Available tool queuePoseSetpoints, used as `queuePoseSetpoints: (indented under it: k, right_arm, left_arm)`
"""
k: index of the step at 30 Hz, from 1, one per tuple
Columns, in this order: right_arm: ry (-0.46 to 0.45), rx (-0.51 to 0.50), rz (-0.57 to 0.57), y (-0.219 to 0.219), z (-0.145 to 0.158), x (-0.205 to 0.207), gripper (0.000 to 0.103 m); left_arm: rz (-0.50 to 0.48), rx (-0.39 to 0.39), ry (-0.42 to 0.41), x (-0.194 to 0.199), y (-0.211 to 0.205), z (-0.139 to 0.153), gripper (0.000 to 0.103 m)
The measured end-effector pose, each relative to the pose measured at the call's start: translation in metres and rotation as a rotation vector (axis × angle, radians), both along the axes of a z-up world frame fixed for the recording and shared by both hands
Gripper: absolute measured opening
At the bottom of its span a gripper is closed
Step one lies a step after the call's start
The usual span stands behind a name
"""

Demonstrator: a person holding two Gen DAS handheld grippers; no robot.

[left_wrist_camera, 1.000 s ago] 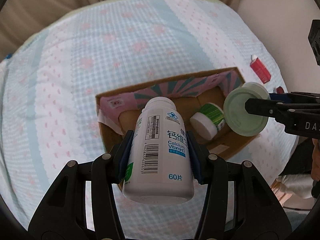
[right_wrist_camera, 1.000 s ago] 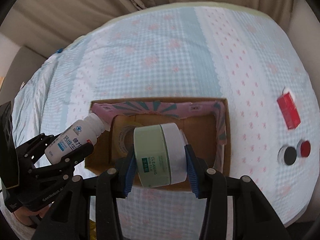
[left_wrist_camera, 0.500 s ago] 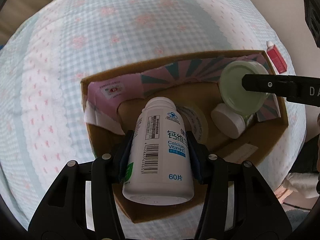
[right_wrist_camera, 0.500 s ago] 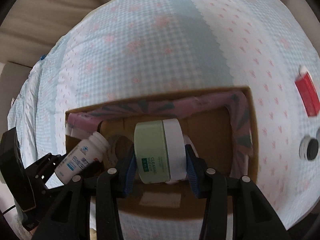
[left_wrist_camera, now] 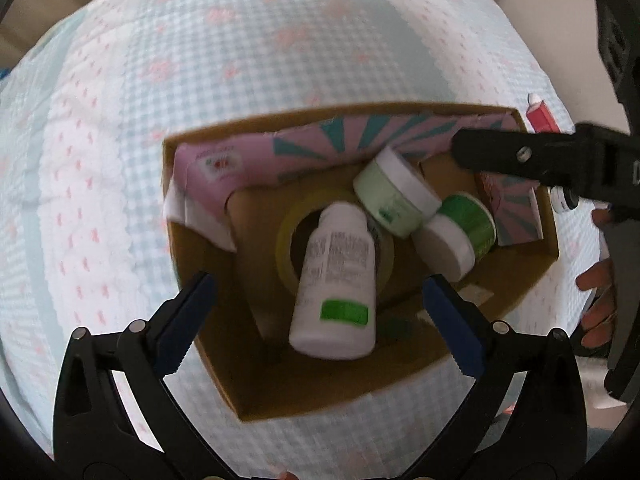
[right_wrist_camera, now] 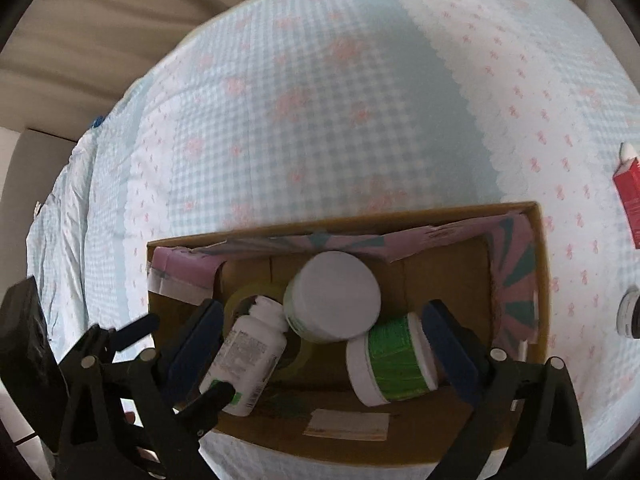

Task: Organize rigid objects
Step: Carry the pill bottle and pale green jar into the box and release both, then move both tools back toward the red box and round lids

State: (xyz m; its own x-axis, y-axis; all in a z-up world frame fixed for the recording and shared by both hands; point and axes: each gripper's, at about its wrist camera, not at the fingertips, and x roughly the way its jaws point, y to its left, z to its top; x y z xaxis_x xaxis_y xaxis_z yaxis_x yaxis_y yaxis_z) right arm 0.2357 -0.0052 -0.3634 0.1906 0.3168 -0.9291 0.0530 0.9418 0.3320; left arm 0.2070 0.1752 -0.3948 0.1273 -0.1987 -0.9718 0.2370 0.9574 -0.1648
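Note:
A white vitamin bottle [left_wrist_camera: 335, 284] lies in the cardboard box [left_wrist_camera: 320, 392], resting on a tape roll [left_wrist_camera: 290, 232]. A pale green cream jar [left_wrist_camera: 390, 196] with a white lid lies beside it, against a bright green jar [left_wrist_camera: 460, 232]. My left gripper [left_wrist_camera: 320, 320] is open above the bottle, touching nothing. My right gripper [right_wrist_camera: 324, 344] is open above the box; the cream jar [right_wrist_camera: 332, 296], the bottle [right_wrist_camera: 248, 360] and the bright green jar [right_wrist_camera: 392, 360] lie below it in the box [right_wrist_camera: 360, 440].
The box stands on a bed with a blue checked cover [right_wrist_camera: 320, 100]. A red carton [right_wrist_camera: 630, 200] lies to the right of the box, and a small round jar [right_wrist_camera: 630, 316] near it. The box's pink inner flaps [left_wrist_camera: 248, 160] stand up along its far side.
Both grippers have opened. The vitamin bottle has dropped from the left gripper and the pale green jar from the right gripper into the box.

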Motion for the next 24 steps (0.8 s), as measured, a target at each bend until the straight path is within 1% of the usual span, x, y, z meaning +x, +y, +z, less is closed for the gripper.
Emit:
queuePoseSetpoints:
  k: [3,7,13,19,24]
  right_arm:
    - [-0.011,0.000,0.001,-0.003,0.003,-0.004,0.099]
    - [-0.031,0.012,-0.009,-0.005,0.012,-0.012,0.099]
    - [-0.073,0.004,0.000,-0.006,0.035,-0.028,0.099]
    - [-0.116,-0.015,0.006,-0.004,0.072,-0.052,0.099]
    - [-0.139,-0.021,-0.002,-0.009,0.102,-0.074,0.099]
  left_arm:
    - [0.015,0.011,-0.001,-0.009,0.001,0.002,0.103]
    - [0.024,0.022,-0.027,-0.019,0.003,0.015,0.103]
    - [0.036,0.046,-0.087,-0.037,0.008,0.049,0.103]
    - [0.048,0.080,-0.150,-0.057,0.012,0.085,0.103]
    - [0.060,0.085,-0.202,-0.080,0.014,0.119,0.103]
